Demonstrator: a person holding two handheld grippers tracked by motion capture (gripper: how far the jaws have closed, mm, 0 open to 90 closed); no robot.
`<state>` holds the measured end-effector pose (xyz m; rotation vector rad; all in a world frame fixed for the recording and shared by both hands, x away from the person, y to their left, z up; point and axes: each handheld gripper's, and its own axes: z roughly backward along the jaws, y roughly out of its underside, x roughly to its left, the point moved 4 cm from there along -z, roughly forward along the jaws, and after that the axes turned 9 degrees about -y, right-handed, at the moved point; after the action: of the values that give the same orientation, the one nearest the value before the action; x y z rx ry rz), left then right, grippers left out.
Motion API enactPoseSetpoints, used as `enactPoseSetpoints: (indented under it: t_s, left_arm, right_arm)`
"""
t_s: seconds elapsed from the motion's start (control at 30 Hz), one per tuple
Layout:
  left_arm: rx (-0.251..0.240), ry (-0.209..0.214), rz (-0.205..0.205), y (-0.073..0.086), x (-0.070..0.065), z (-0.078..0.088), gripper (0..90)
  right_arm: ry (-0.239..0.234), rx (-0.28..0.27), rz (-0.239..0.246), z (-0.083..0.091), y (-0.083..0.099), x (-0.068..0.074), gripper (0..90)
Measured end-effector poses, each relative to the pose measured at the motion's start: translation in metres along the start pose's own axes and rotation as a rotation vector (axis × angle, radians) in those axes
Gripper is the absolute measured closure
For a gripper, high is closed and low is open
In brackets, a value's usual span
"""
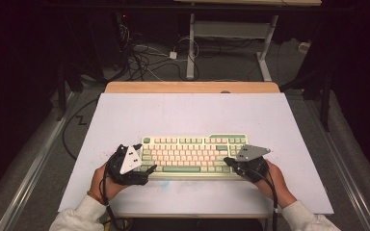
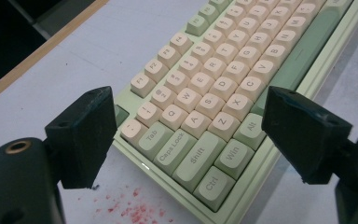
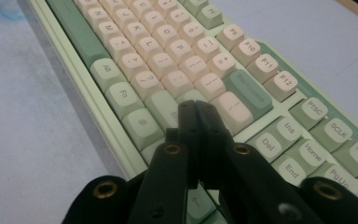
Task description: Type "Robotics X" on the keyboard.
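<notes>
Green-and-cream keyboard (image 2: 223, 93), keys reading Tab, Caps Lock, Shift, left gripper (image 2: 186, 135) jaws apart, right gripper (image 3: 196, 112) jaws closed together.

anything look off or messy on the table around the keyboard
Yes: a scatter of red specks stains the white table just off the keyboard's Ctrl corner, like spilled powder or paint. The keyboard itself looks intact and lies square.

We see a dim room around a pale bench (image 1: 125, 115) with a wooden far edge. Behind it, tangled cables (image 1: 144, 57) lie on the grey floor (image 1: 221, 72) beside a white desk frame (image 1: 231, 33).
</notes>
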<state>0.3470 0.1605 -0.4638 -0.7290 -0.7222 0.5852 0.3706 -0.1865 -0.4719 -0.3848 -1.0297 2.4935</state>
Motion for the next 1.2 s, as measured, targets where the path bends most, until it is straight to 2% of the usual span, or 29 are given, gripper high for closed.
enactPoseSetpoints:
  t_s: [0.47,0.63,0.8,0.83,0.93,1.0,1.2]
  left_arm:
    - [0.009,0.008,-0.002,0.000,-0.002,-0.001,17.4]
    - [0.018,0.025,0.020,-0.002,0.001,0.001,18.3]
    - [0.027,0.048,0.059,-0.004,0.007,0.006,31.0]
    - [0.020,0.052,0.065,-0.004,0.009,0.008,38.6]
    - [0.014,0.053,0.080,-0.005,0.012,0.011,46.4]
    - [0.014,0.073,0.094,-0.006,0.013,0.012,59.0]
    - [0.025,0.092,0.084,-0.007,0.011,0.012,81.2]
  right_arm:
    - [0.016,0.038,0.008,-0.010,0.002,0.000,90.0]
    - [0.017,0.042,0.005,-0.010,0.002,0.000,90.0]
    - [0.020,0.042,0.004,-0.010,0.002,0.000,90.0]
    - [0.021,0.042,-0.001,-0.010,0.002,0.000,90.0]
    - [0.024,0.040,0.005,-0.010,0.002,0.001,90.0]
    - [0.024,0.039,0.005,-0.010,0.002,0.001,90.0]
    - [0.023,0.039,0.007,-0.010,0.002,0.000,90.0]
